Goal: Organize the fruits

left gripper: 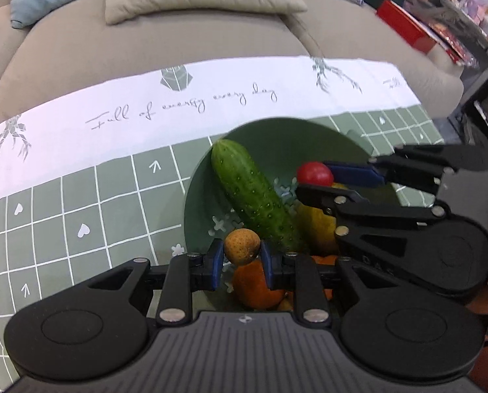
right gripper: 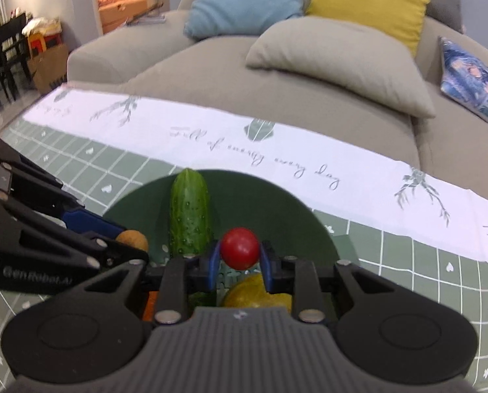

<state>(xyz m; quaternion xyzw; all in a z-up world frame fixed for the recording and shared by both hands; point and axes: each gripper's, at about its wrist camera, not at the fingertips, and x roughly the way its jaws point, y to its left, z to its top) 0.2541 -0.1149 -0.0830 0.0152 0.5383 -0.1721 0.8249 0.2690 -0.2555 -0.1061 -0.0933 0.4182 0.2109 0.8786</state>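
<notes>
A green bowl [left gripper: 276,137] stands on the green grid tablecloth. In it lie a cucumber [left gripper: 253,193], an orange fruit [left gripper: 257,285] and a yellow fruit [left gripper: 316,226]. My left gripper [left gripper: 242,252] is shut on a small brown-orange round fruit [left gripper: 242,247] above the bowl's near side. My right gripper [right gripper: 239,255] is shut on a small red tomato [right gripper: 239,248] above the bowl [right gripper: 276,203]; the cucumber [right gripper: 189,213] and the yellow fruit [right gripper: 253,293] lie below. The right gripper also shows in the left wrist view [left gripper: 312,180], holding the tomato [left gripper: 314,173]. The left gripper shows in the right wrist view [right gripper: 126,239].
The tablecloth [left gripper: 80,203] has a white printed band [left gripper: 185,104] along its far edge. A beige sofa [right gripper: 276,82] with beige [right gripper: 338,62], blue [right gripper: 240,0] and yellow [right gripper: 368,3] cushions stands just behind the table. Cluttered shelves [left gripper: 456,16] are at the far right.
</notes>
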